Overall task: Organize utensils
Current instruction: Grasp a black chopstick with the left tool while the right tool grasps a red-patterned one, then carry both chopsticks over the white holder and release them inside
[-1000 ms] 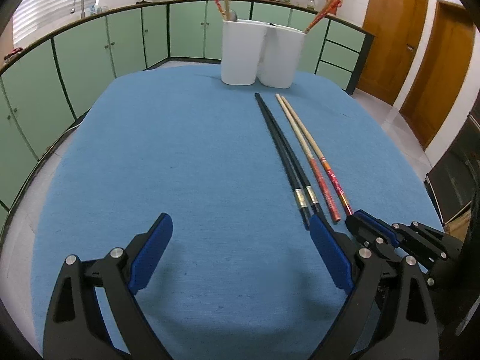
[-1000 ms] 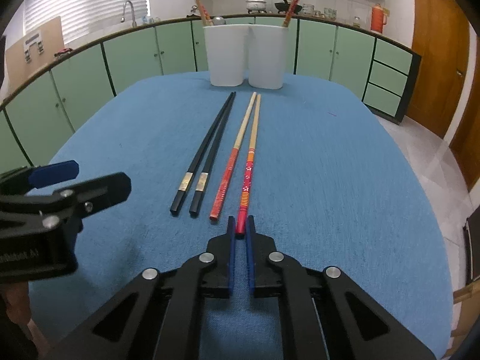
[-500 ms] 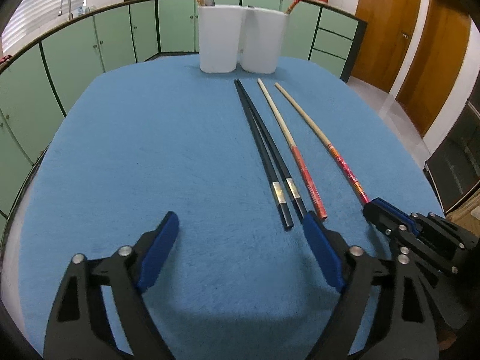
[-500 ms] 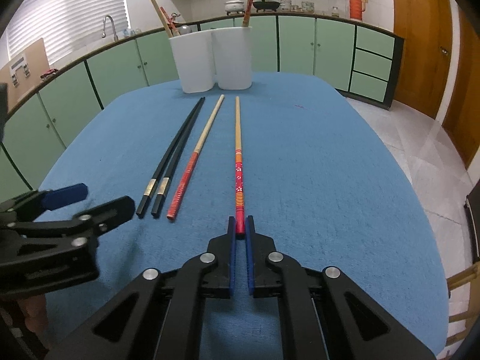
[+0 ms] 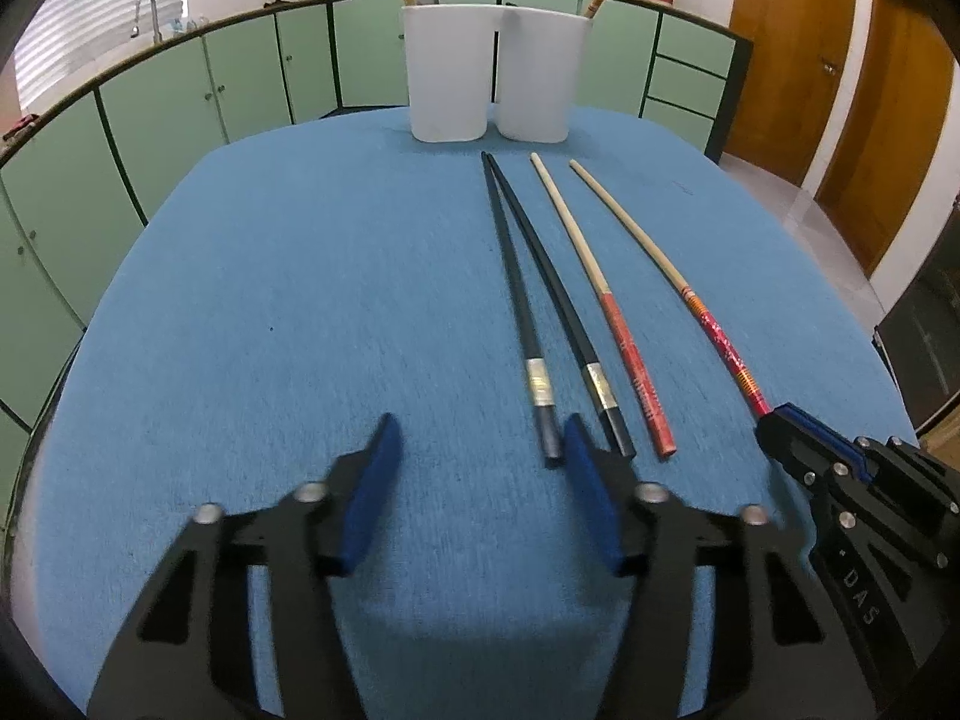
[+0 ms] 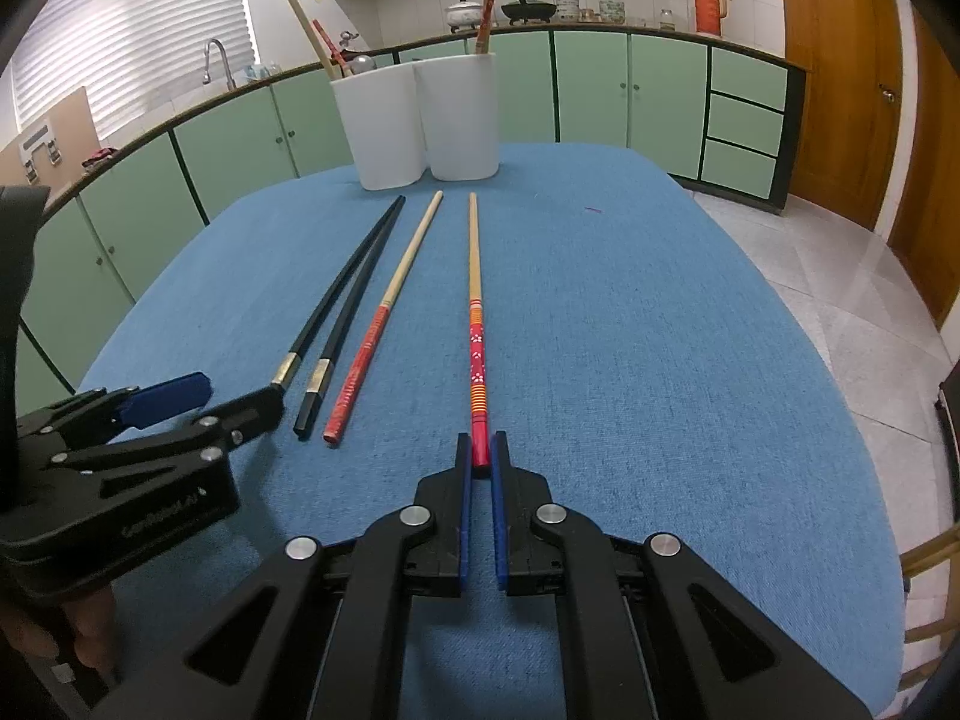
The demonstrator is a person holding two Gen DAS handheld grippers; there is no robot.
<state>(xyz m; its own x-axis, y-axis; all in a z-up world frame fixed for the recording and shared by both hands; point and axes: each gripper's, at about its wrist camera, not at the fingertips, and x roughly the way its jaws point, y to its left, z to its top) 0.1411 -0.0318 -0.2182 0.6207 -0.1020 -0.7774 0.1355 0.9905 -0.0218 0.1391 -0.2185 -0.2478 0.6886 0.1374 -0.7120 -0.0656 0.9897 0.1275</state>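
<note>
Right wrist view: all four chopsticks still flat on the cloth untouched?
No: the right gripper is shut on the floral red chopstick at its near end.

Both views are evenly and fairly brightly lit, with a slightly cool cast. Daylight comes through the slatted blinds at the far left, which are washed out almost to white. Soft, dark shadows lie on the blue tabletop at its near edge, directly beneath the left hand-held gripper and the right hand-held gripper. The left hand-held gripper's fingers look smeared by motion blur, and the black chopstick end beside them is soft. Fisheye distortion bends the green cabinets into an arc, and black vignetting fills all corners. A faint sheen shows on the floor tiles.
</note>
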